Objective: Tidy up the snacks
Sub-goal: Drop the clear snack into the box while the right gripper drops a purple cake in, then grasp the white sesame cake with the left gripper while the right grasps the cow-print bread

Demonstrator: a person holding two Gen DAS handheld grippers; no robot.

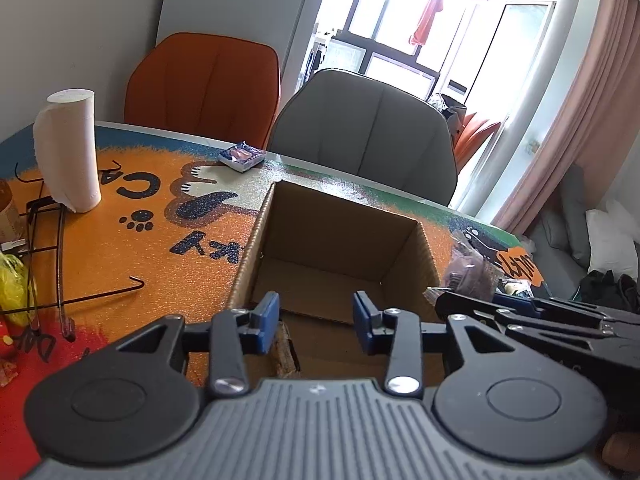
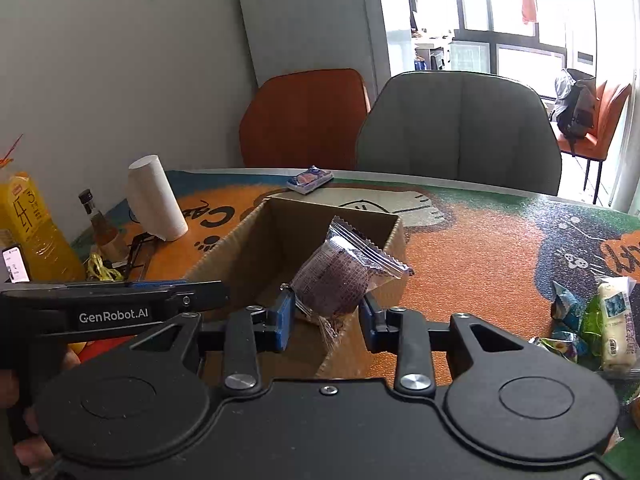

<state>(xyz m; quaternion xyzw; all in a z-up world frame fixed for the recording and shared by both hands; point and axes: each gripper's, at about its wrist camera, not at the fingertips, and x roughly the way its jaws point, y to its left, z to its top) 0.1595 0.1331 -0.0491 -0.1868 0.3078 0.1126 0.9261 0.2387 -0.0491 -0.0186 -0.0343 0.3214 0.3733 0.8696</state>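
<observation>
An open cardboard box (image 1: pixel 400 240) stands on the cat-print table; it also shows in the right wrist view (image 2: pixel 248 232). My left gripper (image 1: pixel 316 322) is open and empty at the box's near rim. My right gripper (image 2: pixel 326 318) is shut on a clear-wrapped dark brown cake (image 2: pixel 334 276), held above the box's near right corner. The cake also shows in the left wrist view (image 1: pixel 468 272) past the box's right wall. A blue snack packet (image 1: pixel 242 156) lies at the table's far edge, also in the right wrist view (image 2: pixel 310 179). Several snack packets (image 2: pixel 592 320) lie at right.
A paper towel roll (image 1: pixel 68 152) stands at the left beside a black wire rack (image 1: pixel 48 256). A yellow oil bottle (image 2: pixel 30 224) and a small glass bottle (image 2: pixel 100 224) stand at far left. An orange chair (image 1: pixel 204 84) and a grey chair (image 1: pixel 364 132) are behind the table.
</observation>
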